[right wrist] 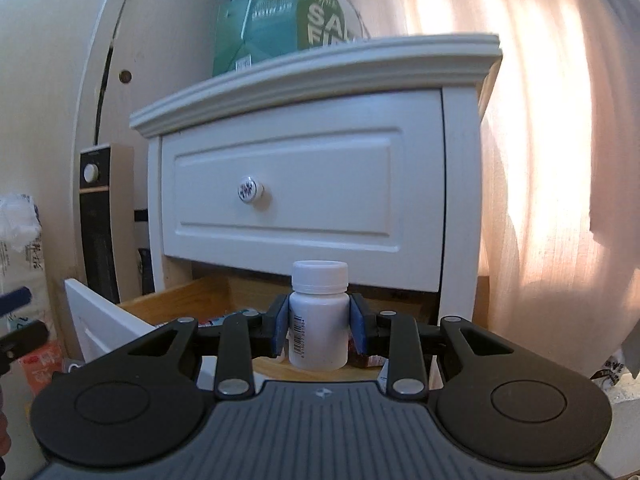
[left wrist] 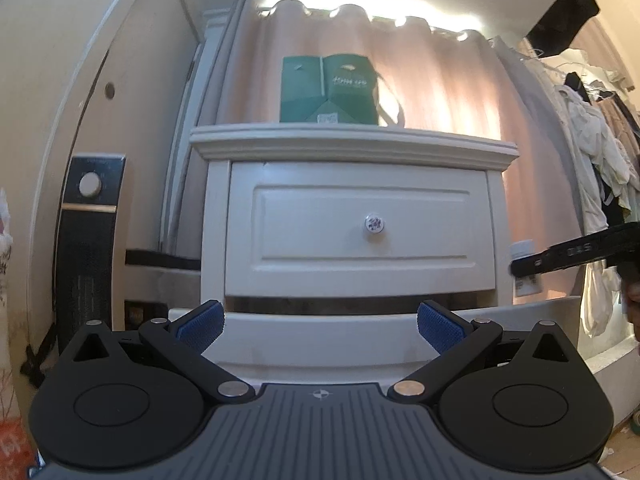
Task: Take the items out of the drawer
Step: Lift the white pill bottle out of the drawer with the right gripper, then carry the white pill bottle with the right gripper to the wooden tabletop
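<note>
In front of a white nightstand [right wrist: 312, 92], my right gripper [right wrist: 319, 326] pinches an upright white pill bottle [right wrist: 319, 320] between its blue pads [right wrist: 281, 326], one pad pressed on each side of the barcoded body, the ribbed cap standing clear above them. The bottle sits over the open lower drawer [right wrist: 188, 300], whose wooden inside shows just behind it; a few small packets lie in the drawer, too hidden to name. The drawer's white front [right wrist: 100, 316] juts out at near left. Above, the upper drawer [right wrist: 296, 188] is closed, its patterned round knob [right wrist: 250, 190] left of centre. A green paper bag [right wrist: 280, 24] stands on the nightstand top, against a pale pink curtain [right wrist: 540, 160] lit from behind.

My left gripper [left wrist: 320, 326] hangs with its blue pads [left wrist: 200, 326] spread wide and nothing between them, low before the open drawer's white front edge [left wrist: 320, 322]. From there my right gripper shows as a dark bar [left wrist: 576, 252] at far right. A dark tower heater [left wrist: 90, 240] stands left of the nightstand, and clothes hang on a rack [left wrist: 592, 152] at right
</note>
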`<control>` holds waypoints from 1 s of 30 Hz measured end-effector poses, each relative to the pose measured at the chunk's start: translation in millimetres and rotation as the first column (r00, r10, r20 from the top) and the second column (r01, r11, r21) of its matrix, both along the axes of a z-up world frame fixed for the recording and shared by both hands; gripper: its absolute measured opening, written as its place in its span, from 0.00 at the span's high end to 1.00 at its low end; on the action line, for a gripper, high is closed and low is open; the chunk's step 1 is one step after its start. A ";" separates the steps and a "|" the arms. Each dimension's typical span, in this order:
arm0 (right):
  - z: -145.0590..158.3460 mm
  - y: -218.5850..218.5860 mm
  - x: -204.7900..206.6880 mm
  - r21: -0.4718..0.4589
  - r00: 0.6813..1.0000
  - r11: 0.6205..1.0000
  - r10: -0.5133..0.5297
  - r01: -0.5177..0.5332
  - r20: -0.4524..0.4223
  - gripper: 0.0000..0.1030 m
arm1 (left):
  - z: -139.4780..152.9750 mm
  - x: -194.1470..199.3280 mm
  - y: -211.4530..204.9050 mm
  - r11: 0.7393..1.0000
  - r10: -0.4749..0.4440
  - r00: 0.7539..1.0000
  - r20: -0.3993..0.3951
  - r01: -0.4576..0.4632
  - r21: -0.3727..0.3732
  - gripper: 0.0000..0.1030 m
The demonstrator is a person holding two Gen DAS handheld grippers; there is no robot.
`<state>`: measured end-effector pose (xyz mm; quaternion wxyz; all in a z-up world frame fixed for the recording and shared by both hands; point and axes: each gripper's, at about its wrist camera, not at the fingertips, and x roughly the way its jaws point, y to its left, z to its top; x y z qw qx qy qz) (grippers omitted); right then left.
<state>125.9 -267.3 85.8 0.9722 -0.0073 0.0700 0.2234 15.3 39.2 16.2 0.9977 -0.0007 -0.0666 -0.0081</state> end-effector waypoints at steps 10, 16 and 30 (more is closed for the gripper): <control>-50.5 -3.8 -46.4 0.019 0.991 0.998 -0.066 0.064 0.115 0.69 | -7.9 -6.1 -4.9 0.998 0.024 0.998 -0.053 -0.027 -0.055 0.00; -102.3 -7.8 -79.6 -0.012 0.983 0.989 -0.143 0.145 0.119 0.69 | -22.3 -11.3 -13.1 0.998 0.016 0.998 -0.064 -0.021 -0.067 0.00; -261.1 16.3 -93.9 0.025 0.961 0.961 -0.275 0.276 -0.033 0.69 | -46.5 -31.7 -9.2 0.998 -0.017 0.996 -0.085 0.012 -0.060 0.00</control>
